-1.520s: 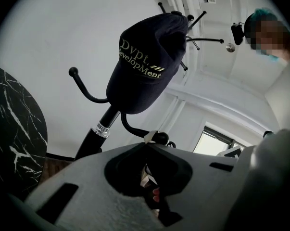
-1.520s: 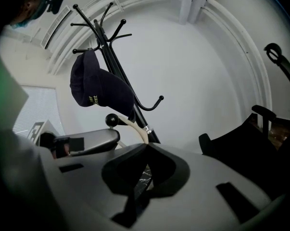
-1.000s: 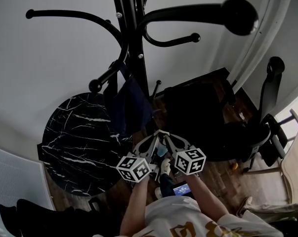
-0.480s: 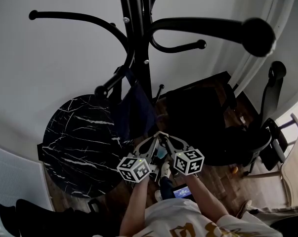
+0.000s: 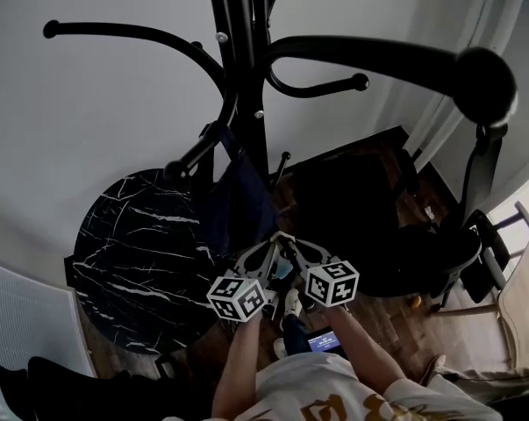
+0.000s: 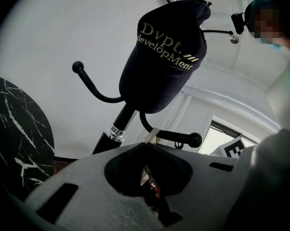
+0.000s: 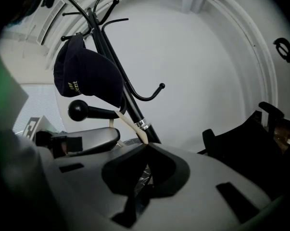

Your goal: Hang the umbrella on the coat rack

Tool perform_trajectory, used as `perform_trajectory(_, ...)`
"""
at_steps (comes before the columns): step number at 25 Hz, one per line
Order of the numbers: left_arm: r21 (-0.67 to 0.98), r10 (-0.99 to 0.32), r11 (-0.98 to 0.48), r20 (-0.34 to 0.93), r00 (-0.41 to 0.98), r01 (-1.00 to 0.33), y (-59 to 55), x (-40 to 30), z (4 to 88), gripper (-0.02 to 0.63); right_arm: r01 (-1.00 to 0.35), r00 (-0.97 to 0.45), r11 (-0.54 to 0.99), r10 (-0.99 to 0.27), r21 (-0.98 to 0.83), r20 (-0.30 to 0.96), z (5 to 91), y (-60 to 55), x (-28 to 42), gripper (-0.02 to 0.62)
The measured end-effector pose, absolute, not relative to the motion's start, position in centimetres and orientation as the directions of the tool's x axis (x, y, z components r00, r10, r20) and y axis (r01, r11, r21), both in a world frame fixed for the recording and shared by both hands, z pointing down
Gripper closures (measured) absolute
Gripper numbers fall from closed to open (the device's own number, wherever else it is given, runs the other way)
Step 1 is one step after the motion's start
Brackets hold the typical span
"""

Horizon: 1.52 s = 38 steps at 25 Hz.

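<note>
The black coat rack [image 5: 246, 77] rises in the middle of the head view with curved, ball-tipped hooks. A navy folded umbrella [image 5: 238, 200] hangs from a lower hook on its left side. It shows printed lettering in the left gripper view [image 6: 164, 57] and hangs high on the rack [image 7: 120, 71] in the right gripper view [image 7: 87, 76]. My left gripper [image 5: 268, 244] and right gripper [image 5: 295, 244] sit side by side just below the umbrella, apart from it. The jaws of the left gripper [image 6: 147, 142] and the right gripper [image 7: 147, 144] meet at their tips, with nothing visible between them.
A round black marble table [image 5: 132, 253] stands left of the rack's foot. A black office chair [image 5: 378, 226] is to the right. One long hook ends in a big ball [image 5: 485, 86] close to my head. A white slatted panel [image 5: 27, 323] is at the lower left.
The view has shifted, so the big hook ball sits further right and lower. Both grippers stay together, drifted slightly left. The umbrella still hangs on the same hook.
</note>
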<state>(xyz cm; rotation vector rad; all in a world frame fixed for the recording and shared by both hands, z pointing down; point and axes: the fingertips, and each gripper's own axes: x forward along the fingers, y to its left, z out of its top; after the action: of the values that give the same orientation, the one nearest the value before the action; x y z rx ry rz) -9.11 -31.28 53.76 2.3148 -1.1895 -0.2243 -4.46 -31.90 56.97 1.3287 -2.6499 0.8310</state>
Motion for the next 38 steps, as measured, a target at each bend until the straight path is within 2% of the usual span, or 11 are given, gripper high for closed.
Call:
perform_trajectory(19, 0.501, -0.784, -0.489, 0.107, 0.611, -0.715, -32.3, -9.0, 54.4, 0.586, -0.754, -0.643, 0.510, -0.700, -0.414, 0.309, 57.8, -32.8, -5.7, 0.583)
perform_trajectory(28, 0.369, -0.776, -0.511, 0.191, 0.601, -0.776, -32.2, -8.4, 54.5, 0.586, -0.758, -0.651, 0.602, -0.677, -0.251, 0.343, 58.5, -31.8, -6.9, 0.577)
perform_trajectory(31, 0.349, -0.777, -0.514, 0.199, 0.598, -0.784, -32.0, -8.3, 54.4, 0.586, -0.760, -0.649, 0.601, -0.678, -0.249, 0.345, 58.6, -31.5, -6.9, 0.575)
perform_trajectory(34, 0.362, -0.789, -0.501, 0.182, 0.586, -0.786, -31.9, -8.3, 54.1, 0.584, -0.775, -0.630, 0.587, -0.693, -0.233, 0.349, 58.7, -31.3, -6.6, 0.548)
perform_trajectory(38, 0.328, -0.795, -0.503, 0.188, 0.577, -0.800, -31.8, -8.2, 53.8, 0.584, -0.797, -0.602, 0.562, -0.719, -0.221, 0.347, 58.7, -30.9, -6.1, 0.552)
